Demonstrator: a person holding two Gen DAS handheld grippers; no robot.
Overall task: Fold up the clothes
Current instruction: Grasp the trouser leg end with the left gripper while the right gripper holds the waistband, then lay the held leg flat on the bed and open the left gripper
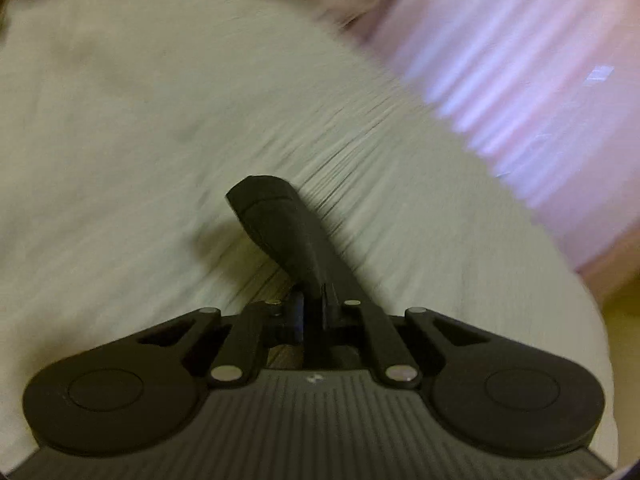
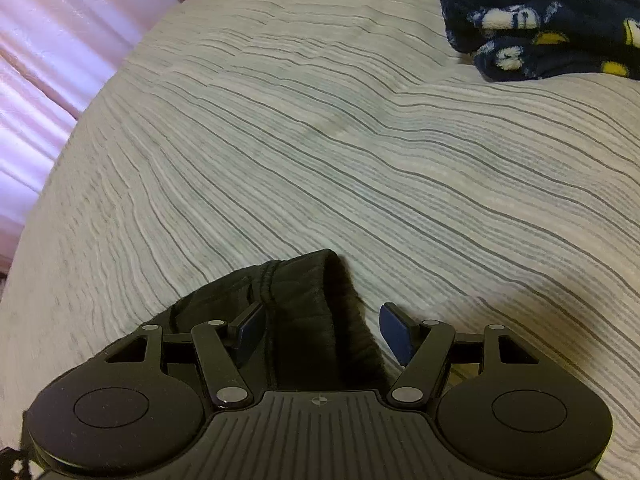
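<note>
Black garment (image 2: pixel 304 312) reads as soft, thick, fleecy stuff: light, limp, sure to sag and drape wherever it is not supported, and not at all fragile. A hemmed or seamed edge runs up it just inside the left pad, and that stitched band looks like the firmest place to pinch (a bite on the loose pile alone would probably slip).

It lies on the striped bedspread (image 2: pixel 320 140), bunched right in front of the right gripper (image 2: pixel 324 334), between its two blue pads; the jaws stand wide apart and the right-hand pad is clear of the cloth, so nothing is gripped yet.

A navy patterned fleece (image 2: pixel 552 20) sits well beyond, ahead and to the right.

Left gripper (image 1: pixel 260 192) is clenched, fingers together, over pale bedding (image 1: pixel 120 140); through the blur I see no cloth caught between them.
</note>
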